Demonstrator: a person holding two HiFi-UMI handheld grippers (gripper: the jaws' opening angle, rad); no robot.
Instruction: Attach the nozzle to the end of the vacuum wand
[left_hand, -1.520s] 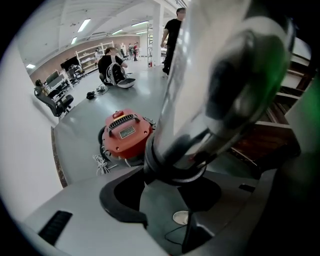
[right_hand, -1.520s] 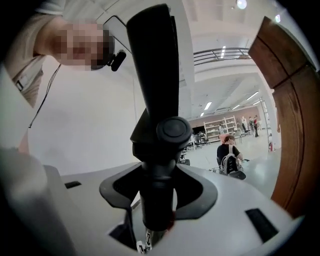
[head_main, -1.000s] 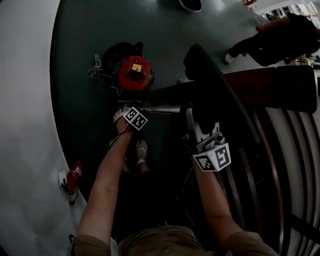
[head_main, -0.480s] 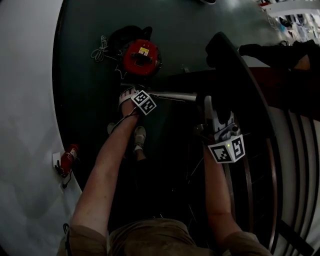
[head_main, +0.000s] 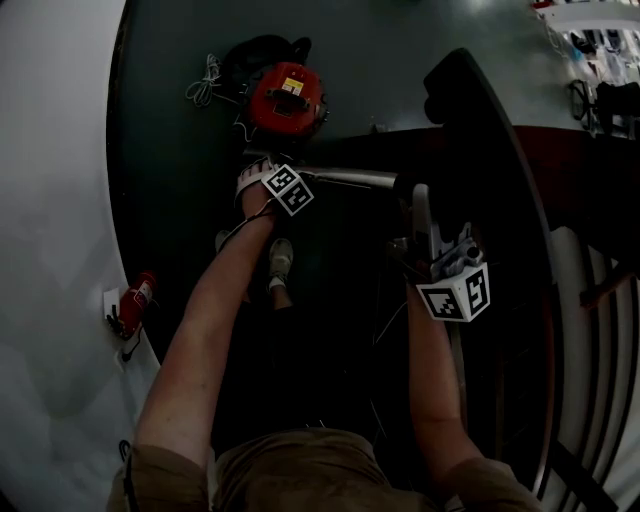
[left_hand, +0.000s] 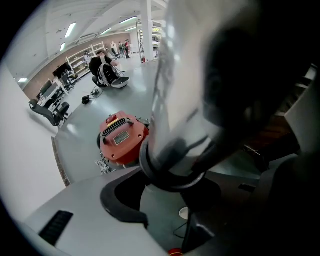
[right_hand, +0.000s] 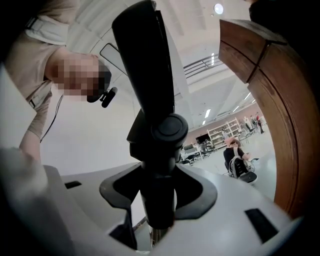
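Left tongs pinch the wand; right tongs pinch the nozzle near the wand's end. Likely aligning step. Next: line up the socket, push it on

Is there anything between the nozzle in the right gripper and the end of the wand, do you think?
Nothing visible does: the wand reaches across to the nozzle in the right gripper's jaws, though the dim joint is hard to read.
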